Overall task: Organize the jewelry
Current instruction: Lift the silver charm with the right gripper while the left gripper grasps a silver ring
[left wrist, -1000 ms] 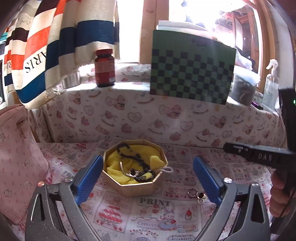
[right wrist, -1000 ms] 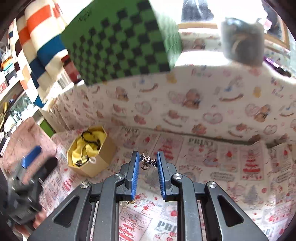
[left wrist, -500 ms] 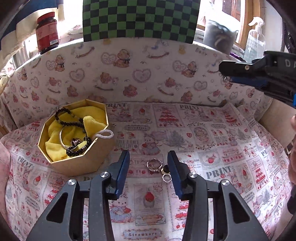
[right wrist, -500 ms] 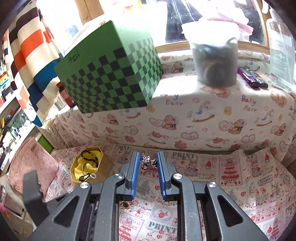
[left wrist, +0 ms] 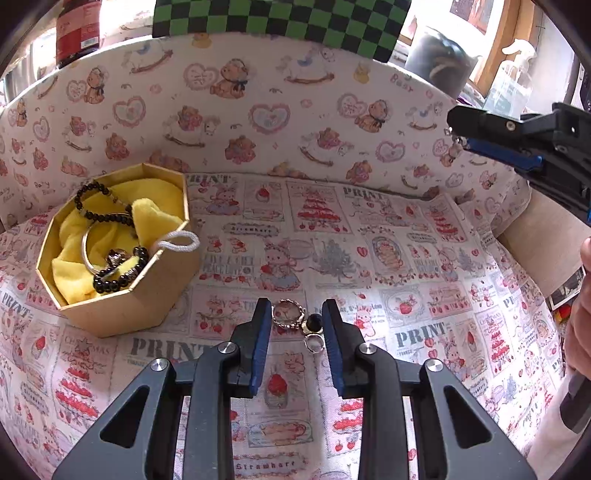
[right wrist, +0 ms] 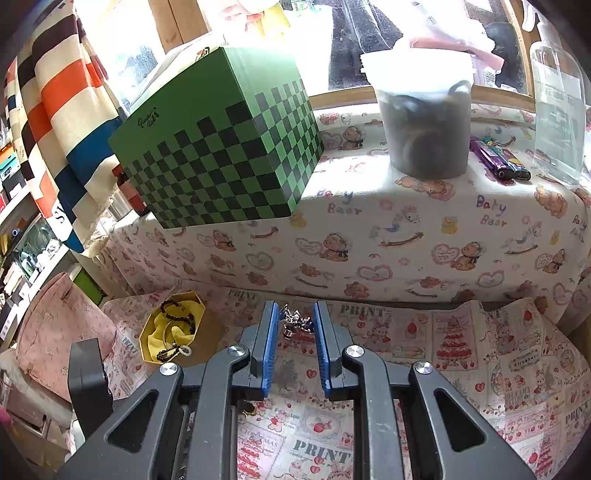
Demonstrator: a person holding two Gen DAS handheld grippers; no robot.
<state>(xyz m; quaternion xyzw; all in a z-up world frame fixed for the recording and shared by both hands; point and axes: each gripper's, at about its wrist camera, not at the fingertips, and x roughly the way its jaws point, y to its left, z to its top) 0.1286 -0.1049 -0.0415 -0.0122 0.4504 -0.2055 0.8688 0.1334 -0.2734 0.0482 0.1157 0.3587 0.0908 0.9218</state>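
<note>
Three small rings lie together on the printed cloth: a twisted silver ring (left wrist: 288,314), a black-stone ring (left wrist: 314,321) and a plain ring (left wrist: 314,343). My left gripper (left wrist: 295,314) points down at them. Its jaws are closing with the twisted and black-stone rings between the blue pads, and I see no firm press on either. To the left stands a tan octagonal box (left wrist: 122,314) lined with yellow cloth, holding black bead bracelets (left wrist: 118,273) and a bangle. My right gripper (right wrist: 295,321) hangs above the table, shut on a small silver charm (right wrist: 293,323). It also shows in the left wrist view, where the right gripper (left wrist: 458,138) is at the upper right.
A raised ledge under bear-print cloth runs behind the table. On it stand a green checkered box (right wrist: 221,147), a grey tub (right wrist: 424,129), lighters (right wrist: 495,158), a clear bottle (right wrist: 557,110) and a red jar (left wrist: 77,33). A pink bag (right wrist: 62,325) sits left; a hand (left wrist: 580,325) right.
My left gripper tipped down and moved from the box to the rings, and its jaws narrowed from wide to close around them. The right gripper rose a little with the charm, then held still.
</note>
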